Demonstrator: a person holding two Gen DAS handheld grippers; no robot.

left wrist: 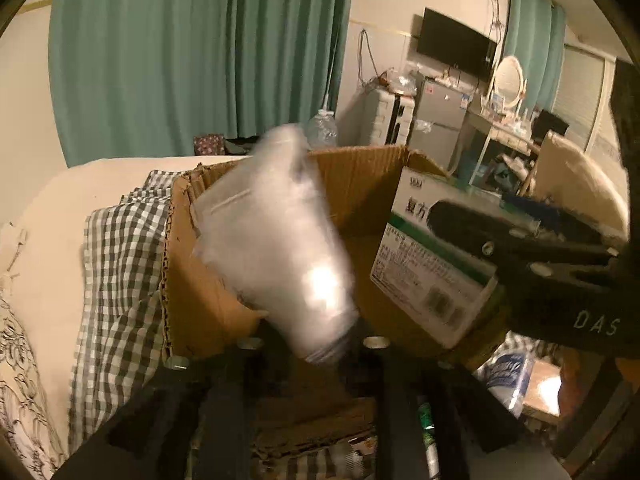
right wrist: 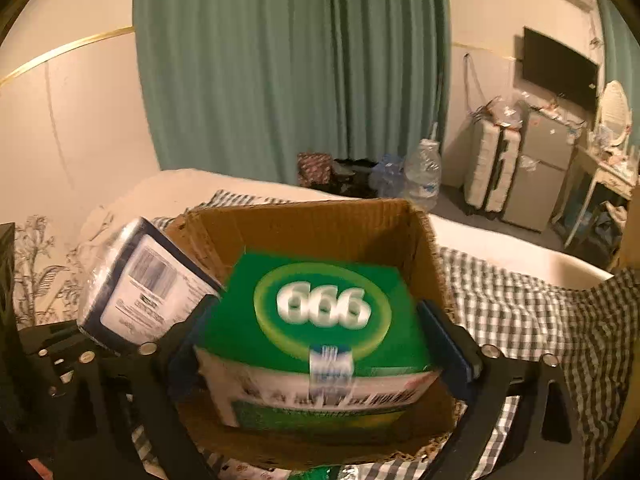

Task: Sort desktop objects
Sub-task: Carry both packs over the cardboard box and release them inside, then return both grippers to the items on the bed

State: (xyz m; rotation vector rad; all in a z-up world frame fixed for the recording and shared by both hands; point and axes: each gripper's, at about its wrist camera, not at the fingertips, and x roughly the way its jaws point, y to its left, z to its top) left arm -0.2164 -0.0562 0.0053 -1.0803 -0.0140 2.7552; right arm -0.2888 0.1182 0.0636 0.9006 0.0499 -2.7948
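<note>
An open cardboard box (left wrist: 360,184) (right wrist: 320,228) rests on a bed. A plastic-wrapped white pack (left wrist: 276,240), blurred, tilts over the box's left wall. Its lower end lies between the fingers of my left gripper (left wrist: 314,350), which stand apart from it, open. In the right wrist view the same pack (right wrist: 140,284) shows a navy edge and a white label. A green-and-white carton with a round green logo (right wrist: 324,320) sits blurred inside the cardboard box, between the blue pads (right wrist: 448,344) of my wide-open right gripper (right wrist: 320,344). The carton (left wrist: 432,264) also shows in the left wrist view.
A grey checked cloth (right wrist: 520,320) and a cream sheet (left wrist: 52,220) cover the bed around the box. Beyond stand green curtains (right wrist: 288,72), big water bottles (right wrist: 424,168), a suitcase (right wrist: 488,168), a small fridge (right wrist: 544,168), a wall TV (left wrist: 456,44) and a cluttered dressing table (left wrist: 508,120).
</note>
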